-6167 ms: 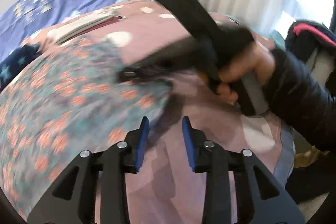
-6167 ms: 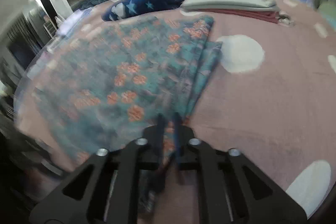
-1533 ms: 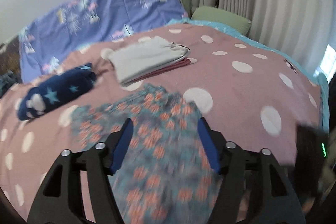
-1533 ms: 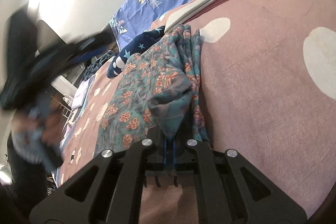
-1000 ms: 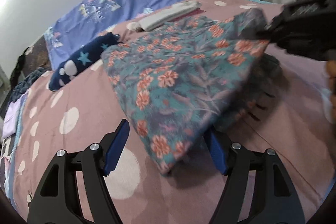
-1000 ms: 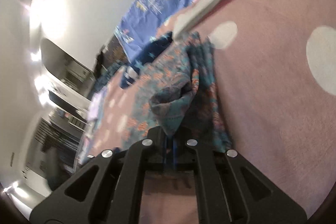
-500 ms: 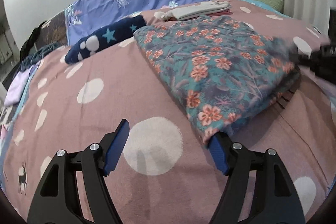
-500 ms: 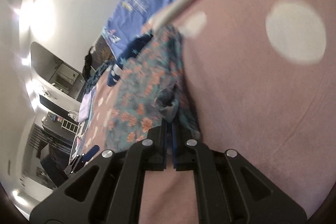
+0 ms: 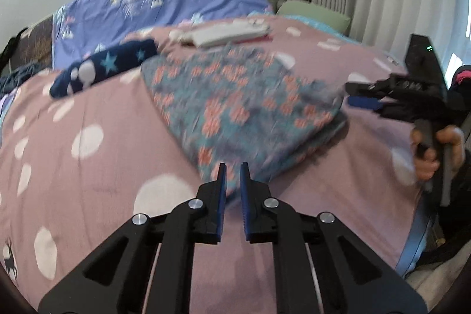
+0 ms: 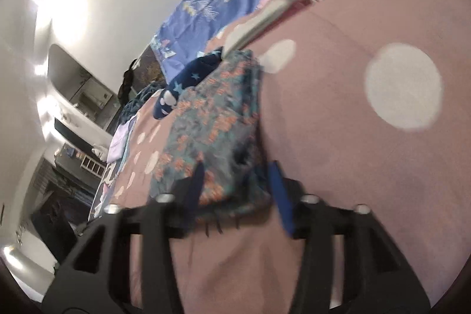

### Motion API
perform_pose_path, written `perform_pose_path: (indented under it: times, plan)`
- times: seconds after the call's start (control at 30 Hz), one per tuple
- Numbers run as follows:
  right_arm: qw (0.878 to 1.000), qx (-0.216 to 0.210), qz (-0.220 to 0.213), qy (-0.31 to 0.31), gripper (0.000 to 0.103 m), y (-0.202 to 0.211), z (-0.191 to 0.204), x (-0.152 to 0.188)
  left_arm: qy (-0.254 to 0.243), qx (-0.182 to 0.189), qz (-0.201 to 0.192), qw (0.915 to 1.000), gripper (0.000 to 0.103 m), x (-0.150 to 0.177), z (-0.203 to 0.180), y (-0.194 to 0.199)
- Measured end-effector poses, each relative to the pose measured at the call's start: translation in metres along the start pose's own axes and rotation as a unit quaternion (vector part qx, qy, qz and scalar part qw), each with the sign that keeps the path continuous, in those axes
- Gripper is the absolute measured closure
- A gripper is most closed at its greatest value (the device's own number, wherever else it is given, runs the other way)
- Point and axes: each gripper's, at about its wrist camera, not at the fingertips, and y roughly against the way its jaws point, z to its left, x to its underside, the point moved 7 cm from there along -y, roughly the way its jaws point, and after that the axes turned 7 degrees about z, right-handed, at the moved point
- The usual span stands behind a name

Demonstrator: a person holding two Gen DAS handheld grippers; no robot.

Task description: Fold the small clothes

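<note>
Folded floral garment (image 9: 250, 105) lies flat on the bed's pink dotted blanket (image 9: 97, 167), between both grippers. Left gripper (image 9: 233, 171): jaws have just been closing, now nearly together with a thin gap; the garment's near corner sits right at the tips, but motion blur means I can't tell if the cloth is pinched. Right gripper (image 10: 238, 181): jaws have just been opening, now clearly apart, garment edge between them, pads off it. Navy star-print roll (image 9: 103, 69) just beyond the garment; grey folded pile (image 9: 223, 33) further back.
</note>
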Motion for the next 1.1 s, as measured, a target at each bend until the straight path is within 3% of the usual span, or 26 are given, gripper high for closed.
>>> perform_pose_path:
  times: [0.03, 0.07, 0.1, 0.17, 0.27, 0.37, 0.43, 0.5, 0.6, 0.67, 0.73, 0.8, 0.93, 1.0, 1.1]
  plan:
    - [1.0, 0.015, 0.004, 0.011, 0.055, -0.007, 0.002, -0.003, -0.001, -0.003, -0.002, 1.0, 0.088, -0.003, -0.002, -0.002]
    - [0.999, 0.029, 0.007, 0.014, 0.064, -0.014, 0.003, -0.005, -0.003, -0.008, 0.0, 1.0, 0.083, -0.005, -0.003, -0.007]
    - [0.999, 0.031, 0.017, 0.016, 0.099, -0.024, 0.004, -0.007, -0.004, -0.014, 0.006, 0.9999, 0.083, -0.007, -0.005, -0.017]
    - [0.999, 0.025, 0.023, 0.009, 0.098, -0.023, 0.005, -0.007, 0.0, -0.026, 0.024, 0.9994, 0.083, -0.006, -0.002, -0.031]
    - [0.999, -0.001, -0.007, 0.031, 0.098, 0.009, 0.026, -0.007, -0.003, -0.048, 0.046, 0.9978, 0.082, 0.005, 0.004, -0.044]
    - [0.999, 0.015, 0.019, 0.033, 0.098, 0.01, 0.019, 0.0, -0.012, -0.084, 0.075, 0.9935, 0.07, 0.023, 0.018, -0.056]
    - [0.998, 0.047, 0.046, 0.014, 0.098, -0.007, -0.004, 0.011, 0.004, -0.07, 0.07, 0.9951, 0.069, 0.027, 0.023, -0.051]
    - [0.997, 0.048, 0.061, 0.001, 0.097, -0.017, -0.017, 0.019, 0.016, -0.052, 0.067, 0.9963, 0.07, 0.026, 0.025, -0.045]
    - [0.998, 0.041, 0.041, 0.003, 0.083, -0.007, -0.016, 0.012, 0.026, -0.014, 0.057, 0.9979, 0.072, 0.02, 0.023, -0.031]
    - [0.998, 0.05, 0.007, 0.029, 0.083, 0.007, -0.006, 0.002, 0.029, 0.021, 0.033, 0.9988, 0.076, 0.006, 0.017, -0.017]
    - [0.998, 0.029, -0.009, 0.063, 0.083, 0.013, 0.014, -0.006, 0.027, 0.044, 0.006, 0.9986, 0.08, -0.011, 0.01, -0.01]
    - [0.996, 0.008, 0.001, 0.087, 0.083, 0.004, 0.03, -0.005, 0.022, 0.049, 0.001, 0.9985, 0.08, -0.02, 0.005, -0.018]
    - [0.989, 0.092, 0.083, 0.085, 0.087, -0.044, 0.005, 0.015, 0.013, 0.025, 0.092, 0.9954, 0.079, 0.005, 0.002, -0.085]
    - [0.989, 0.086, 0.069, 0.095, 0.087, -0.042, 0.008, 0.014, 0.005, 0.017, 0.071, 0.9973, 0.078, 0.006, -0.001, -0.081]
    - [0.987, 0.072, 0.069, 0.123, 0.073, -0.032, 0.018, 0.005, 0.015, 0.03, 0.075, 0.9966, 0.078, 0.008, -0.001, -0.083]
